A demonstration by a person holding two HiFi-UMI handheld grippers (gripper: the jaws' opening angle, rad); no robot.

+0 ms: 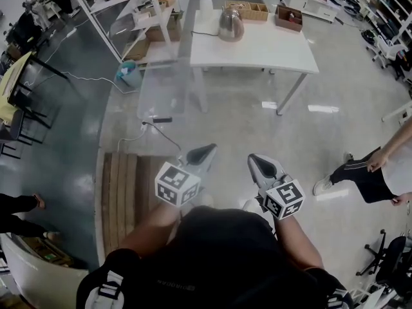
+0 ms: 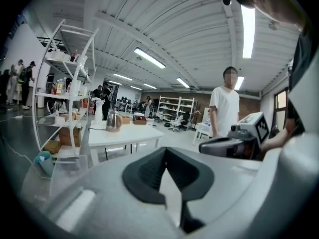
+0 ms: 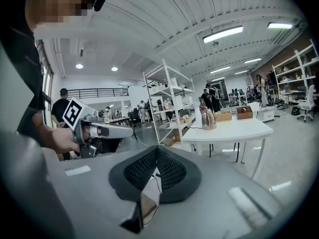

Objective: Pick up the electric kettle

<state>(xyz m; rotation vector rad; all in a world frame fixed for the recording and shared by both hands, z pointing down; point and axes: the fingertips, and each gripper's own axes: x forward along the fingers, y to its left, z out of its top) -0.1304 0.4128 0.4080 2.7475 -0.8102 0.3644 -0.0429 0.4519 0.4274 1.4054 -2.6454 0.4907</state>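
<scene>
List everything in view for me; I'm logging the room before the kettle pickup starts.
kettle: one, silver, on the table's far left part
table: one, white, ahead across the floor
tray: one, tan, table's far edge
box: one, brown, right of the tray
rack: one, white, left of the table
bucket: one, teal, on the floor by the rack
pallet: one, wooden, floor at near left
bystander: one, black trousers, right edge
left gripper: one, grey, shut, empty
right gripper: one, grey, shut, empty
</scene>
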